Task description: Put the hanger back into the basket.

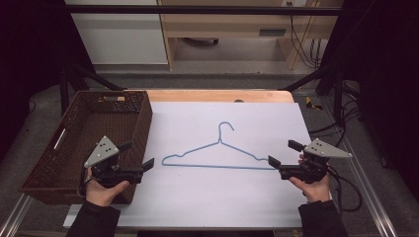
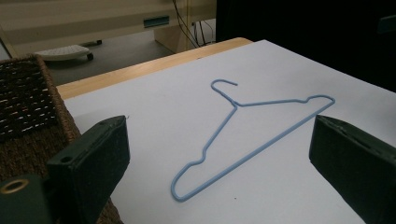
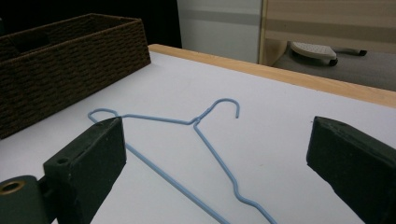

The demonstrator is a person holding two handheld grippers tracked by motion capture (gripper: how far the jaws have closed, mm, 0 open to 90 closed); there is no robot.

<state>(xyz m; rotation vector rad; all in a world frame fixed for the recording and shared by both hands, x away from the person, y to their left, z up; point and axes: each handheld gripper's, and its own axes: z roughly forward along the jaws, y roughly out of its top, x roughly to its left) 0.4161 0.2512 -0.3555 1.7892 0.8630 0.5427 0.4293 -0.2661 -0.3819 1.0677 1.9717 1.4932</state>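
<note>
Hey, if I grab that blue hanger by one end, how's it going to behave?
The blue hanger is thin wire, so probably light and somewhat springy. Lying flat on the smooth white table, it may slide when nudged. Its thin wire gives the fingers little to pinch.

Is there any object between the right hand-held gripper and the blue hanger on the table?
Nothing visible. The right hand-held gripper, jaws open, sits at the right end of the blue hanger, with bare white table surface around it. The wicker basket stands apart, on the left side.
</note>
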